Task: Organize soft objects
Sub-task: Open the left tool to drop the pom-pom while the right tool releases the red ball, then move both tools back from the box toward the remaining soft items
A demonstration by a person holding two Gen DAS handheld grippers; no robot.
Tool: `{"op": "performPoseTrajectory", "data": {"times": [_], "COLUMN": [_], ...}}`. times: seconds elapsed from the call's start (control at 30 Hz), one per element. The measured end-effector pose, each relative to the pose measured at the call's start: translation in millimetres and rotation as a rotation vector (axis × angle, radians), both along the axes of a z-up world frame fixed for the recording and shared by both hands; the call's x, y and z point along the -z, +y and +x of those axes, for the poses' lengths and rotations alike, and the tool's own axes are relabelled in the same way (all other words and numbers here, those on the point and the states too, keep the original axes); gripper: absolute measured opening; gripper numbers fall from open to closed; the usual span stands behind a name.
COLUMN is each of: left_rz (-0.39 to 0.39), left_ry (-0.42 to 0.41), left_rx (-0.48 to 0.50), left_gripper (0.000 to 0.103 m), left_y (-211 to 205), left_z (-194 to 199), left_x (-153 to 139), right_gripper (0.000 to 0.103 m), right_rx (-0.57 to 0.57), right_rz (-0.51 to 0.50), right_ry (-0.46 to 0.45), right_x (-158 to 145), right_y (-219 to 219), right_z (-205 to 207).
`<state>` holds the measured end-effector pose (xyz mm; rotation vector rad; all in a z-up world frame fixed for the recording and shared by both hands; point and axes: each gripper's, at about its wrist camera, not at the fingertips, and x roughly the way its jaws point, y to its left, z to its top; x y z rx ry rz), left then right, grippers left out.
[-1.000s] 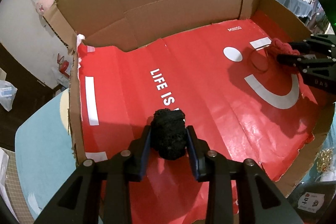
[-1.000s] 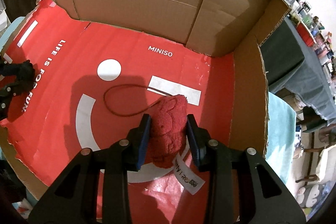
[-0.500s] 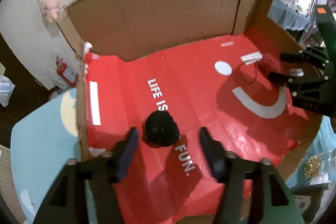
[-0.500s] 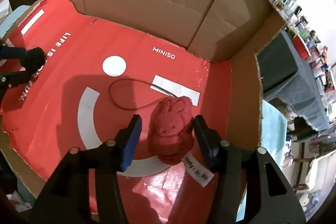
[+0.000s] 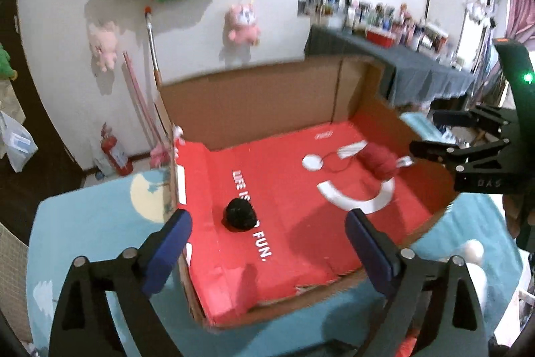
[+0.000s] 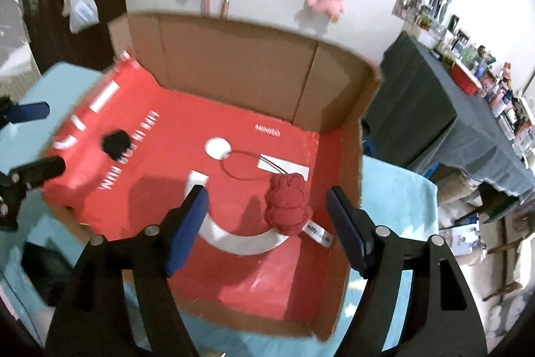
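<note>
The black plush (image 5: 239, 215) and the red plush (image 6: 287, 202) lay well apart on the red liner (image 5: 294, 189) of the cardboard box (image 6: 234, 69). The left gripper (image 5: 267, 240) and the right gripper (image 6: 267, 223) were opening above them, holding nothing.

**Colours & patterns in front of you**

Your box (image 6: 234, 56) is plain brown cardboard w/ a bright red liner (image 6: 167, 129) printed in white: lettering, a dot, bars & a curved smile stripe. On it you've got a black fuzzy ball (image 5: 239, 215) & a red bunny plush (image 6: 287, 204) w/ a white tag & thin dark red cord. Your fingers (image 5: 169, 248) are black w/ dark blue pads. Counter (image 5: 100, 223) cover's light blue w/ a pale yellow circle.
</note>
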<state>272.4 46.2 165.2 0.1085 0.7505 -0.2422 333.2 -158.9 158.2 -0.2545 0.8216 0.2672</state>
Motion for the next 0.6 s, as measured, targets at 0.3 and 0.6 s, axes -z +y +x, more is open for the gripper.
{"op": "performPoseTrajectory", "data": {"times": [0.3,0.6], "left_rz": [-0.066,-0.158], "left_ry": [-0.239,-0.334], "left_rx": [0.007,0.018], "left_gripper": [0.103,0.103], "left_y": [-9.2,-20.8], "left_z": [-111.5,-207.6], "left_x": [-54.2,-50.8], "right_gripper": [0.081,0.090], "right_rx": [-0.021,-0.040], "right_rz": [0.158,0.204], "right_ry": [-0.183,-0.352], "right_x": [-58.7,-75.0], "right_y": [-24.2,-35.1], "right_z": [-99.3,-214.5]}}
